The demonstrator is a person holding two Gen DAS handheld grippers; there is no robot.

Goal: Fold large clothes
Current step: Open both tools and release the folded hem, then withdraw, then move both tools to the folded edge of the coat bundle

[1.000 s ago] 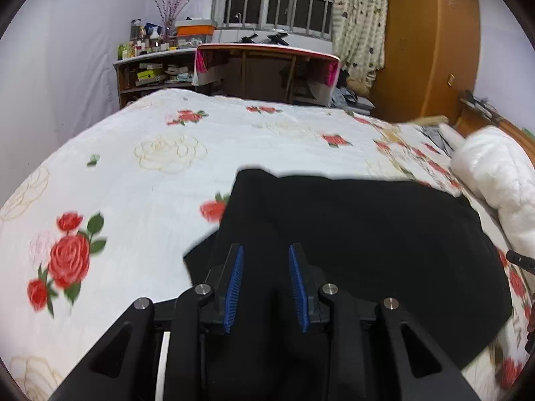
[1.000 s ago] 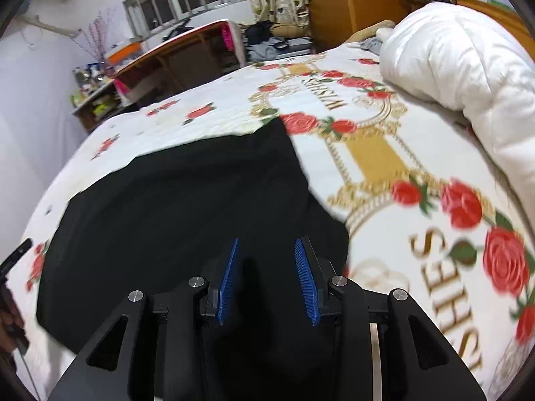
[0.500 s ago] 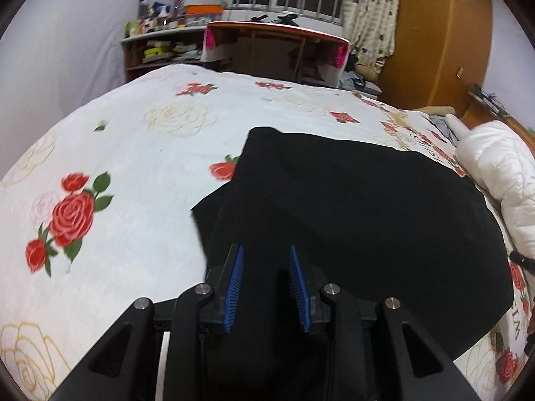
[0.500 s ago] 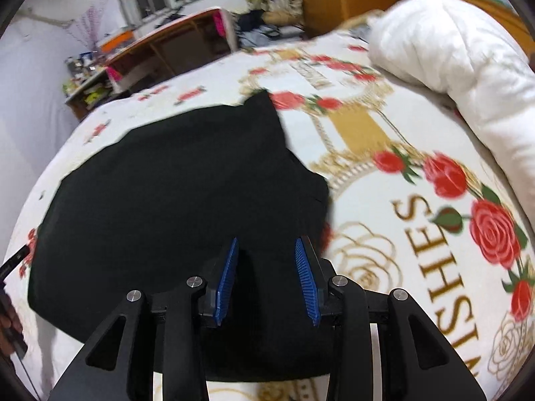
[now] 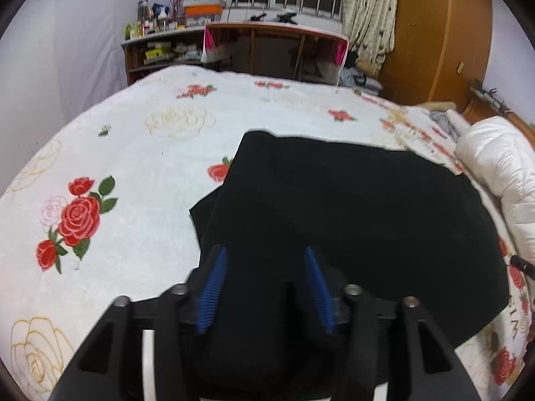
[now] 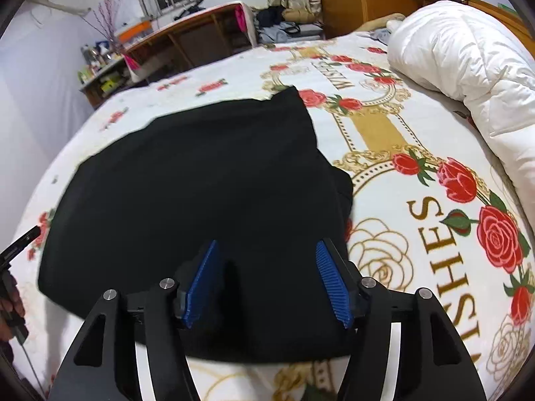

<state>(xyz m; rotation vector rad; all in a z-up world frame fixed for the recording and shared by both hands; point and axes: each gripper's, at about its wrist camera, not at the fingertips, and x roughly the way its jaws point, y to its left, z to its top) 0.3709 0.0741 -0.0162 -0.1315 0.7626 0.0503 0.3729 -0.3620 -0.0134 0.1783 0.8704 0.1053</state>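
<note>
Black garment (image 5: 351, 207) lies flat on the bed, both grippers spread wide above its near edge.

It is a matte, soft cloth, folded into a broad shape with rounded corners, and a lower layer sticks out at each side. It rests on a white fleecy bedspread (image 5: 140, 153) printed with red roses and gold outlines. The left gripper (image 5: 265, 287) has its ribbed blue pads (image 5: 212, 295) far apart, with only dark cloth seen between them; it grips nothing. The right gripper (image 6: 267, 280) also stands wide, holding nothing, over the near edge of the garment (image 6: 200, 180). A puffy white quilted duvet (image 6: 468, 67) is rolled up beside the gold lettering on the bedspread (image 6: 378, 123).
</note>
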